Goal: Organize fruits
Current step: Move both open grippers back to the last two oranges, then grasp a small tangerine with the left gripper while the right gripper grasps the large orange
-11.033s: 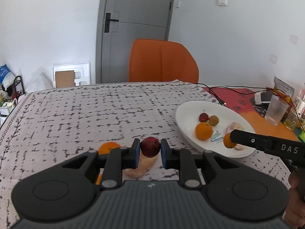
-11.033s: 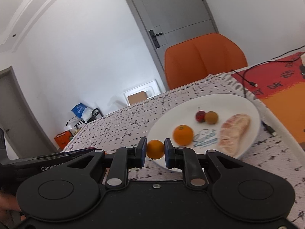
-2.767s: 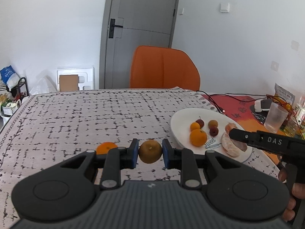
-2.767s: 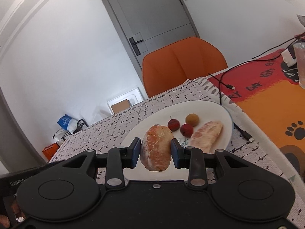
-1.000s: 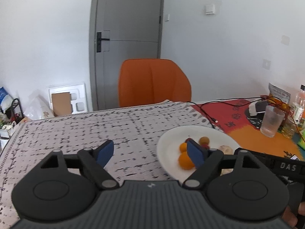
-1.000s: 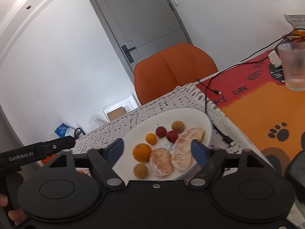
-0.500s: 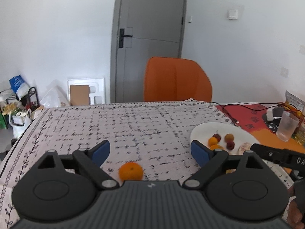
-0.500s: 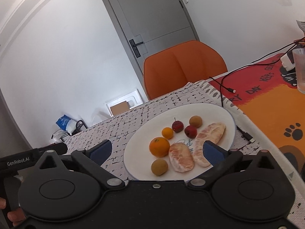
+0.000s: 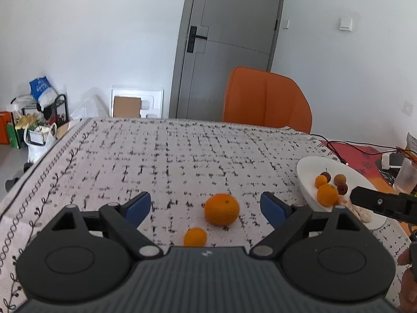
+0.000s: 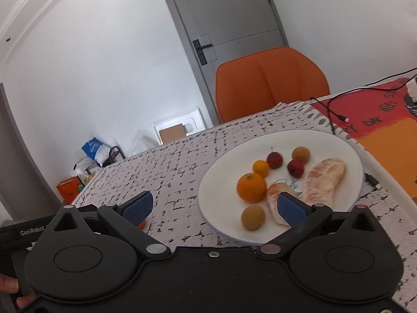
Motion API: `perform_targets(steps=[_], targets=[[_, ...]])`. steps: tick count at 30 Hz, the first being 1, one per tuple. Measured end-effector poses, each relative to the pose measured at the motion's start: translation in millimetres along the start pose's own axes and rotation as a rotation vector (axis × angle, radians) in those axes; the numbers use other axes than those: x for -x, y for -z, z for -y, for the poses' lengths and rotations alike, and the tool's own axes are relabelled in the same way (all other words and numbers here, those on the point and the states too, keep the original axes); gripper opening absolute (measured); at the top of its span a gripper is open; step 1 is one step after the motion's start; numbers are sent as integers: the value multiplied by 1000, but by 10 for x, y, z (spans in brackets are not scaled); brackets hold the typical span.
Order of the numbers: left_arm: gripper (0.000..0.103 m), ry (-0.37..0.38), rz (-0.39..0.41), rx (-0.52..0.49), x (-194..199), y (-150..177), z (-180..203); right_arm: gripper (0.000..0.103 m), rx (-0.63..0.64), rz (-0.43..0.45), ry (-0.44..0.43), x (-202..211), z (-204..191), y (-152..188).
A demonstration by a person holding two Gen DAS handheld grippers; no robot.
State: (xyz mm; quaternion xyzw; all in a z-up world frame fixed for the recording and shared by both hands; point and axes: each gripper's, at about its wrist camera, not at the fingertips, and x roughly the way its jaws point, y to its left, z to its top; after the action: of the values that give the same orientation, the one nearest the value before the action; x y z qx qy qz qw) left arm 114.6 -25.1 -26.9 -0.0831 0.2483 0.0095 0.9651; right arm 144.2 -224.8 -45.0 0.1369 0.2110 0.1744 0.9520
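A large orange (image 9: 222,209) and a small orange (image 9: 195,236) lie on the patterned tablecloth. My left gripper (image 9: 205,207) hovers just short of them, open, and the large orange shows in the gap between its blue pads (image 9: 136,206). The white plate (image 9: 310,167) stands to the right. In the right wrist view the plate (image 10: 325,140) holds an orange (image 10: 251,186), a small orange (image 10: 260,168), two red fruits (image 10: 295,168), two brown fruits (image 10: 252,217) and two peeled pomelo pieces (image 10: 324,180). My right gripper (image 10: 215,208) is open and empty at the plate's near rim.
An orange chair (image 9: 265,99) stands behind the table. A red and orange mat (image 10: 385,120) with a black cable (image 10: 336,112) lies right of the plate, and a glass (image 9: 405,177) stands farther right. The cloth's edge (image 9: 39,172) drops off at the left.
Both grippers let go of their fruit at the plate and opened wide. The left one swung left and lower, bringing the two loose oranges into view; the right one shifted left along the plate.
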Motion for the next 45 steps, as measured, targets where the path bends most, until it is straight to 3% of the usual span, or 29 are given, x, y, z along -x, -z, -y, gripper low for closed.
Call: perform_targets(steps=[5,14,15,16,31,37,45], targets=[[81,8,-26,34,-70,118,-102,103,32,-30,-17,-111,-138,50],[39,33,-77,72,-218,280,-196,103,66,-65,-29,-258,-320,112],[24,30,-83,75,-238,291,-209,103,70,-65,-32,-264,-336,116],[20,31,-95,81,-253,302,-225,103,72,-68,-36,-280,-353,124],[20,5,-58,150,-94,210,-625,103,236,-97,-90,-522,-853,175],[20,-9,-45,183,-39,200,-808,93,254,-154,-96,-680,-1012,207],[20,-15,-23,222,34,189,-1008,92,298,-170,-77,-842,-1251,232]])
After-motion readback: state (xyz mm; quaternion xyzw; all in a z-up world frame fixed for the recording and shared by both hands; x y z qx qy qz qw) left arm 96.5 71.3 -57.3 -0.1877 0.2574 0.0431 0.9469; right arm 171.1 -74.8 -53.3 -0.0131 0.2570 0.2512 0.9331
